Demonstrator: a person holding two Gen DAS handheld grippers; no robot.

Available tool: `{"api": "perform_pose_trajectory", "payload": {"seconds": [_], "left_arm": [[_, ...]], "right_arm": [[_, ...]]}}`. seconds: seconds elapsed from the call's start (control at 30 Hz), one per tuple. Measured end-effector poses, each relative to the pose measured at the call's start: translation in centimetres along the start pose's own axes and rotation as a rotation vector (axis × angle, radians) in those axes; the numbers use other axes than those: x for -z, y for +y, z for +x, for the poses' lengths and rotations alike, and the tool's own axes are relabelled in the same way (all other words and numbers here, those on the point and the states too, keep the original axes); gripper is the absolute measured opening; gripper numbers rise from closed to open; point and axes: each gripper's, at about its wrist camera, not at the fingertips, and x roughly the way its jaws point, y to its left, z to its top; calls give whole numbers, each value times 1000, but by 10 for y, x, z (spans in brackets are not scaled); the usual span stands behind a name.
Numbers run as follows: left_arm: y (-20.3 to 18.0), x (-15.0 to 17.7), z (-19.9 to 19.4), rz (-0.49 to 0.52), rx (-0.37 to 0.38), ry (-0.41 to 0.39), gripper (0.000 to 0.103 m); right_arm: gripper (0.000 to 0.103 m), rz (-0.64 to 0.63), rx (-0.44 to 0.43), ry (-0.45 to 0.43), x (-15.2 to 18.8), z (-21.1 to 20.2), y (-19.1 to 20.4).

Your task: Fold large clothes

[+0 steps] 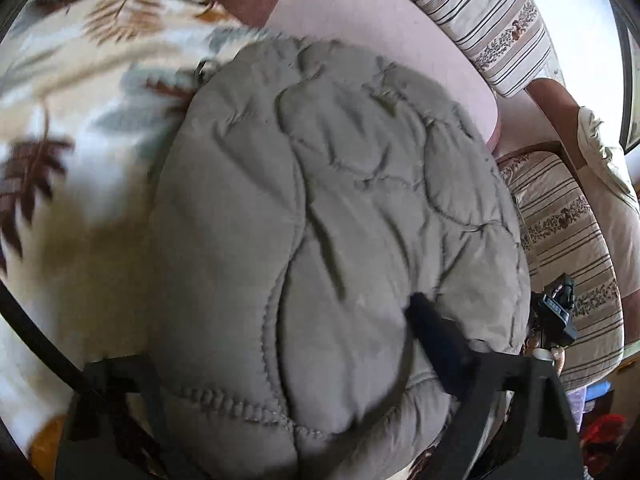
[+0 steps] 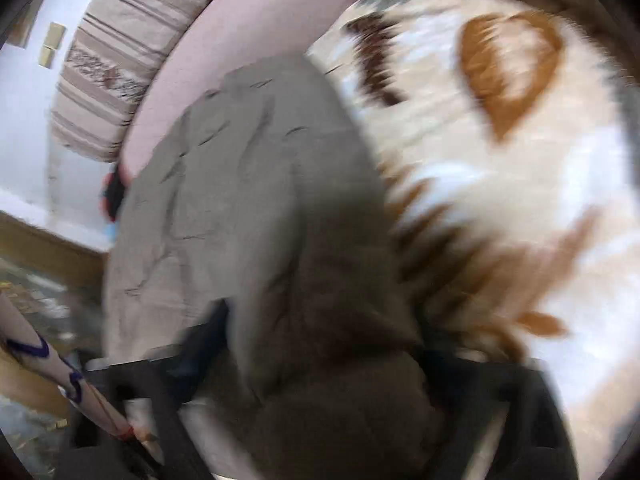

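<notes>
A grey quilted padded garment (image 1: 340, 208) lies on a cream fleece blanket with a leaf print (image 1: 80, 120) and fills the middle of the left wrist view. My left gripper (image 1: 288, 360) has the garment's near edge bunched between its black fingers (image 1: 436, 336); only the right finger shows clearly. In the blurred right wrist view the same garment (image 2: 248, 208) rises into my right gripper (image 2: 320, 340), whose dark fingers (image 2: 204, 332) close around a raised fold.
A pink mattress (image 1: 380, 32) lies under the blanket. Striped patterned cushions (image 1: 480, 12) stand along the far side and at the right (image 1: 568, 248). The other gripper (image 1: 556, 312) shows at the garment's right edge. The floor (image 2: 36, 292) shows at lower left.
</notes>
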Motion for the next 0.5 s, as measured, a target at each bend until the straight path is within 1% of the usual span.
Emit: {"api": "perform_pose_trajectory", "payload": {"seconds": [0.03,0.07,0.13,0.23,0.3,0.33,0.37,0.4,0.47,0.5], "left_arm": [[-3,-9,-1,9,-16,-12,79],[-5,-15,-1,16,-27,-19,79],[-11,-24,3,26,-64,-32,79],[-13,-18,2,28,-104,-49,83],[-14,-4,-9,28,-146,-66,83],[-17,2,-18,40,-172,-77,83],[-19,5,-25,51,-189,-87,83],[-24,11,-35,70,-211,-106,83],[-36,28,-60,103,-281,-165,84],[-38,35,-68,111,-301,-187,83]], "right_arm": [[54,-20,4,-11,-7,1,6],[50,-35,16,-22,-13,2,11],[48,-41,38,-39,-21,4,19],[49,-45,63,-51,-20,8,21],[55,-41,72,-60,-12,4,18],[64,-36,84,-65,-10,2,15],[75,-29,117,-88,-4,-5,15],[78,-30,144,-114,-1,-13,15],[79,-64,186,-168,7,-35,21],[79,-82,205,-193,9,-46,24]]}}
